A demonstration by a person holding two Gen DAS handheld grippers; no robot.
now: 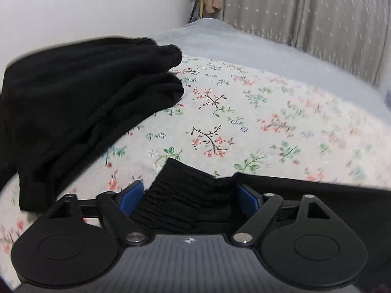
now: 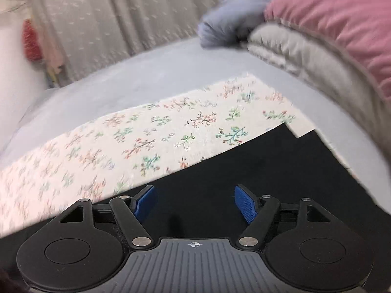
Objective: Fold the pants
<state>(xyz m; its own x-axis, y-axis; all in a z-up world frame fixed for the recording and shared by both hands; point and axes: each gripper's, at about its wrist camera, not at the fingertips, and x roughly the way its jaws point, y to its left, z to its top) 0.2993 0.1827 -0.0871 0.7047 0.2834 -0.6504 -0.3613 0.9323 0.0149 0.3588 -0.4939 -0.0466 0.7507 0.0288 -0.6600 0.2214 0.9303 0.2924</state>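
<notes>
The black pants (image 1: 73,102) lie on a floral blanket (image 1: 244,112), bunched at the left with the elastic waistband at the far end. My left gripper (image 1: 190,195) is wide open, and a ribbed black cuff of the pants (image 1: 185,190) sits between its blue pads (image 1: 130,196), which do not pinch it. In the right wrist view, black pants fabric (image 2: 244,171) lies flat under my right gripper (image 2: 195,204), which is open and empty just above it.
The floral blanket (image 2: 146,141) lies on a grey bed sheet (image 2: 146,78). A pink and grey folded quilt (image 2: 330,36) sits at the far right. A curtain (image 1: 305,7) and a white wall (image 1: 85,5) lie behind the bed.
</notes>
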